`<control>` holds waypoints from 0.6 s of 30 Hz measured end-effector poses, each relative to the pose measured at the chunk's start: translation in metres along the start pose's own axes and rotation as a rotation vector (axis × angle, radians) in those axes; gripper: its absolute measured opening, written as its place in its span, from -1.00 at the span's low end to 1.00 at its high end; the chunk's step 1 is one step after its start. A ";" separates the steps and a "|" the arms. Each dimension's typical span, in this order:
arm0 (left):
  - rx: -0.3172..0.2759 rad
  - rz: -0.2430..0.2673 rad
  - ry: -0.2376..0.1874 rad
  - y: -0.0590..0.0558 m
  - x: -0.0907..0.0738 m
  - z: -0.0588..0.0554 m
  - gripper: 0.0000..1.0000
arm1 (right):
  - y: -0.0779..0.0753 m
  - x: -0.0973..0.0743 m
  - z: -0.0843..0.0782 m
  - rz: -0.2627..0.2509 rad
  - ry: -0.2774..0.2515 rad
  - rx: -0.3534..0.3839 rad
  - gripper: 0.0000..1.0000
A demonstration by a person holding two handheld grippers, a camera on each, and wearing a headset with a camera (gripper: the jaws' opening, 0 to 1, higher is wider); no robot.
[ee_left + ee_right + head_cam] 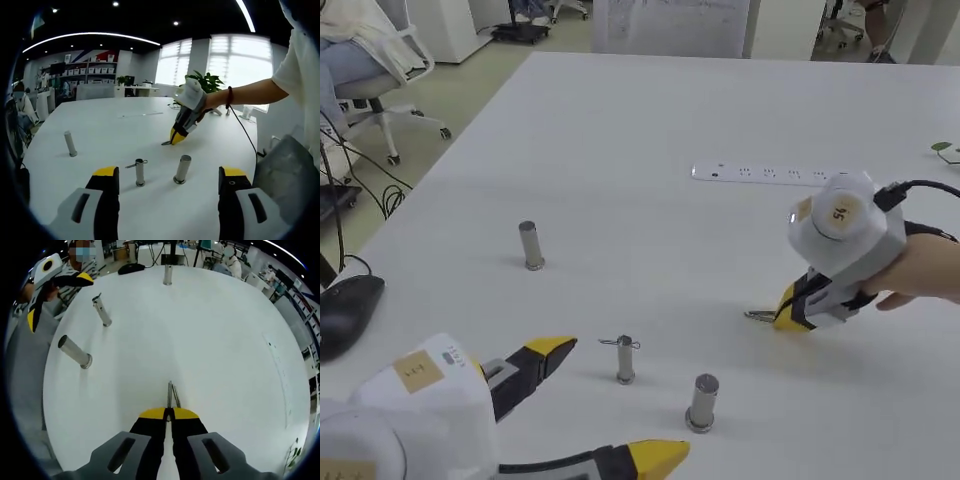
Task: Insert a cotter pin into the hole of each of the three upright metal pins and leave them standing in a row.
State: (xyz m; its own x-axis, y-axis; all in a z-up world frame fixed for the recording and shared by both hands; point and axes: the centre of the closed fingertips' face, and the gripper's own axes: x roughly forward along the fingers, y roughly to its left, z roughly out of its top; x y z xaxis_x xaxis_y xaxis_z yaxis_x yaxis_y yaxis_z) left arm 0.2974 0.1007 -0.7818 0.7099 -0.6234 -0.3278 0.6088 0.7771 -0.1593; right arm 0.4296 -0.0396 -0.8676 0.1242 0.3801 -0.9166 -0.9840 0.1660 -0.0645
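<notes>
Three upright metal pins stand on the white table [650, 150]. The far one [530, 245] is bare, the middle one [625, 359] carries a cotter pin through its top, and the near right one [701, 402] is bare. My left gripper [590, 405] hangs open at the bottom left, facing the middle pin [140, 172] and the right pin [182, 169]. My right gripper [782, 316] rests its tips on the table to the right, shut on a cotter pin [760, 316] that sticks out from its tips [172, 396].
A white power strip [760, 174] lies across the far side of the table. A black mouse [345, 310] sits at the left edge. An office chair [380, 80] stands beyond the table's left corner. A person's arm [245, 92] holds the right gripper.
</notes>
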 end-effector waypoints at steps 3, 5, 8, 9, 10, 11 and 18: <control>0.002 0.006 0.007 0.002 0.000 -0.001 0.62 | 0.001 0.000 -0.001 -0.003 -0.003 -0.014 -0.91; -0.005 0.007 0.003 0.002 -0.001 0.000 0.62 | 0.001 -0.001 -0.002 -0.009 -0.013 -0.013 -0.92; -0.006 0.011 0.005 0.003 -0.002 -0.001 0.61 | 0.001 -0.002 -0.002 -0.013 -0.024 -0.008 -0.94; -0.005 0.013 0.007 0.004 -0.002 -0.001 0.61 | 0.002 -0.001 -0.002 -0.011 -0.027 -0.008 -0.94; -0.005 0.014 0.008 0.004 -0.003 -0.001 0.61 | 0.002 -0.001 -0.001 -0.014 -0.029 -0.009 -0.94; -0.008 0.012 0.010 0.005 -0.003 -0.001 0.61 | 0.002 -0.001 -0.001 -0.014 -0.030 -0.012 -0.94; -0.031 0.011 -0.004 0.005 -0.004 0.002 0.61 | 0.004 -0.003 0.000 -0.024 -0.041 -0.026 -0.95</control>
State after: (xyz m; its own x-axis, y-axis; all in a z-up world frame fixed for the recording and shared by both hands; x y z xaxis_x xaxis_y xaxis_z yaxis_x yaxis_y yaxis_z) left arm 0.2989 0.1070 -0.7794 0.7180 -0.6149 -0.3262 0.5897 0.7863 -0.1844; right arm 0.4249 -0.0403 -0.8656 0.1529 0.4134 -0.8976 -0.9835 0.1525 -0.0972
